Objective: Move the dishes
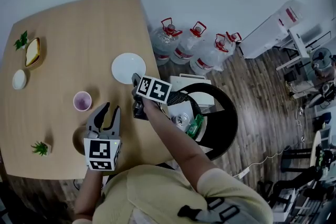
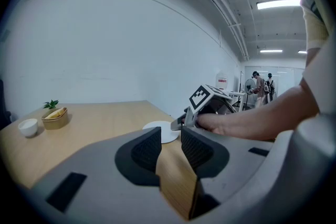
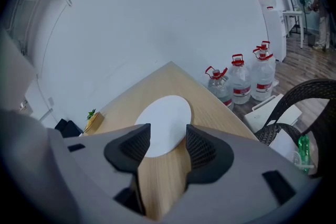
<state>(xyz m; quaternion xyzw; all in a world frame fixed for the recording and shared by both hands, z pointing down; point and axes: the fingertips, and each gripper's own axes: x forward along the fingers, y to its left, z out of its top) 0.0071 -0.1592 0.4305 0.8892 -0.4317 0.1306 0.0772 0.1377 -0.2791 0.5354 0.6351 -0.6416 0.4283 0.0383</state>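
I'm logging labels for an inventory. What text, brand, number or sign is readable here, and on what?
No text is readable.
Water jugs: red-and-white labels, too small to read.
Tall white unit: red sign, blurred.
Marker cubes: black-and-white squares, no letters.

White plate [image 1: 128, 67] flat by table [image 1: 79, 23] edge, lilac cup [image 1: 82, 100] upright, white bowl [image 1: 19, 79]

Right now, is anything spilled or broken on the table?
No, nothing stands out. The plate lies flat on the table, the cup stands upright, and nothing looks spilled or broken.
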